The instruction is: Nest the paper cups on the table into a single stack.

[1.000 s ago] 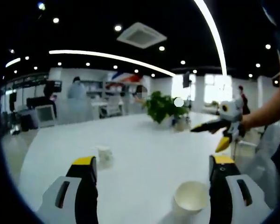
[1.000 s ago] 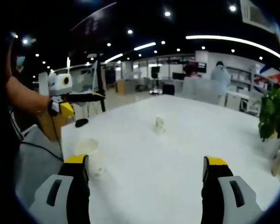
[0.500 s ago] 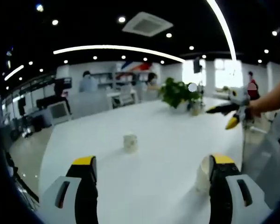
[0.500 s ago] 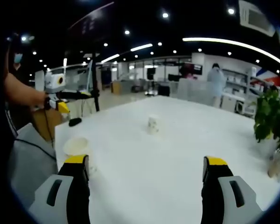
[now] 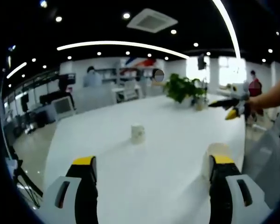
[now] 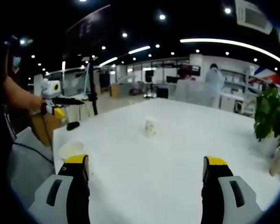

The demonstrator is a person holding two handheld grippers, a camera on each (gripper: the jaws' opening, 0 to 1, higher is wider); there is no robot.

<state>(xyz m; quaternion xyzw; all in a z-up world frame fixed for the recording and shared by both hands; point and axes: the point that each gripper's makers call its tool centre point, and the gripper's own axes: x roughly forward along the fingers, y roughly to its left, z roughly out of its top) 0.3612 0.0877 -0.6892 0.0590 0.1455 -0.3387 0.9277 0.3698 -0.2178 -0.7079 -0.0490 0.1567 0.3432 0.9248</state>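
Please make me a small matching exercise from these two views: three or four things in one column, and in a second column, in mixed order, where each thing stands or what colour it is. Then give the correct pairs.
Things
1. near paper cup
2. far paper cup
3. potted plant
4. dark small object

Places or colours
A. green leaves, at the table's far edge
B. alone near the middle of the white table
C. beside one jaw of the left gripper, open mouth up
D. at the table's corner, below the other gripper

Pairs: 1-C, 2-B, 3-A, 4-D

Each claw (image 5: 151, 191) has black jaws, yellow tips and grey slotted housings.
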